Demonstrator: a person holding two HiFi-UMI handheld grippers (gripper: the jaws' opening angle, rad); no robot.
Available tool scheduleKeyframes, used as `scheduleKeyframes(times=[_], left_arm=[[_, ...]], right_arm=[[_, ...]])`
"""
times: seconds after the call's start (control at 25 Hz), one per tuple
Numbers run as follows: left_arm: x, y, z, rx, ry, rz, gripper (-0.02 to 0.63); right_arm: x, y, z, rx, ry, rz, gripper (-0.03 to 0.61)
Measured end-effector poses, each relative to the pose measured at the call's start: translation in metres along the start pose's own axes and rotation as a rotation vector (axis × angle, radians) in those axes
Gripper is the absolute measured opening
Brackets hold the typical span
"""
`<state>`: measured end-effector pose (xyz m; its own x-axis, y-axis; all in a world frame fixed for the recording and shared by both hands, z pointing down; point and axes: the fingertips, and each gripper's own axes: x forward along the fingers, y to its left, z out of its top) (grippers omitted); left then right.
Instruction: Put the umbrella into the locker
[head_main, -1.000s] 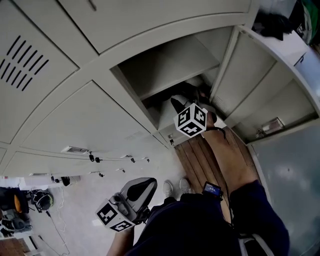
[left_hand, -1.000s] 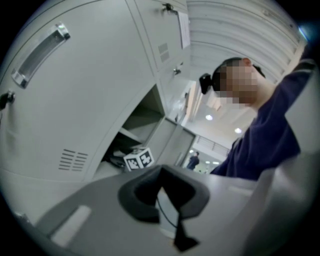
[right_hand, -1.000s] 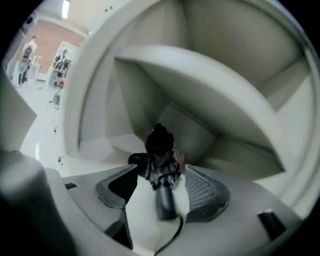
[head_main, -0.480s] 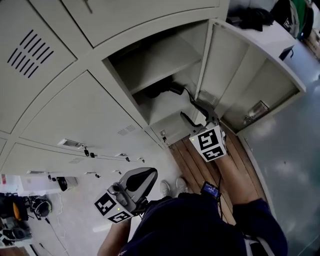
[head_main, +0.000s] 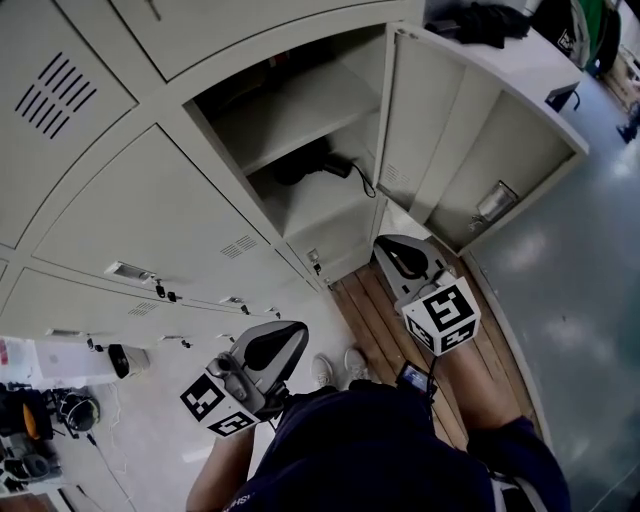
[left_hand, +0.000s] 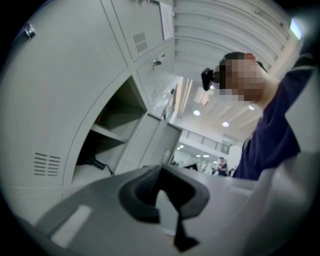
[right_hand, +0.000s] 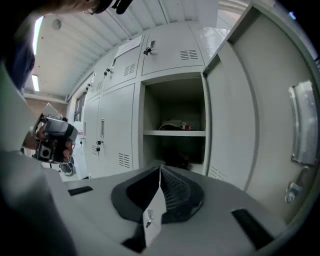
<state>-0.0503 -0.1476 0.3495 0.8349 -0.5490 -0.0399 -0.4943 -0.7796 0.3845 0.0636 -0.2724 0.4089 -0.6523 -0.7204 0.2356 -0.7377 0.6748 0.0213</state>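
The black folded umbrella (head_main: 310, 165) lies on the floor of the open locker compartment (head_main: 335, 205), its strap trailing toward the door side. It shows as a dark shape under the shelf in the right gripper view (right_hand: 175, 159) and in the left gripper view (left_hand: 94, 162). My right gripper (head_main: 385, 245) is outside the locker, below its opening, with its jaws shut (right_hand: 160, 168) and nothing between them. Low on the left, away from the locker, my left gripper (head_main: 290, 330) is held with its jaws together (left_hand: 160, 167) and empty.
The locker door (head_main: 470, 140) stands swung open to the right, with a metal latch (head_main: 495, 200) on its inner face. A small item (right_hand: 172, 125) lies on the upper shelf. Closed lockers with padlocks (head_main: 160, 292) run left. Wooden boards (head_main: 390, 320) and my shoes (head_main: 335, 368) are below.
The right gripper has come out of the locker, moved down and away from it, rolled and shut. The umbrella stays inside. The left gripper has shifted slightly.
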Motion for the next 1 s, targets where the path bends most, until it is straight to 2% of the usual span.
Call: scheduleKeyframes(times=[0.4, 1.0], left_arm=[[0.004, -0.014, -0.005, 0.006, 0.005, -0.011, 0.002], [-0.006, -0.008, 0.000, 0.001, -0.006, 0.008, 0.002]], right_arm=[[-0.026, 0.024, -0.008, 0.096, -0.029, 0.060, 0.008], [-0.019, 0.034, -0.013, 0.124, -0.015, 0.073, 0.008]])
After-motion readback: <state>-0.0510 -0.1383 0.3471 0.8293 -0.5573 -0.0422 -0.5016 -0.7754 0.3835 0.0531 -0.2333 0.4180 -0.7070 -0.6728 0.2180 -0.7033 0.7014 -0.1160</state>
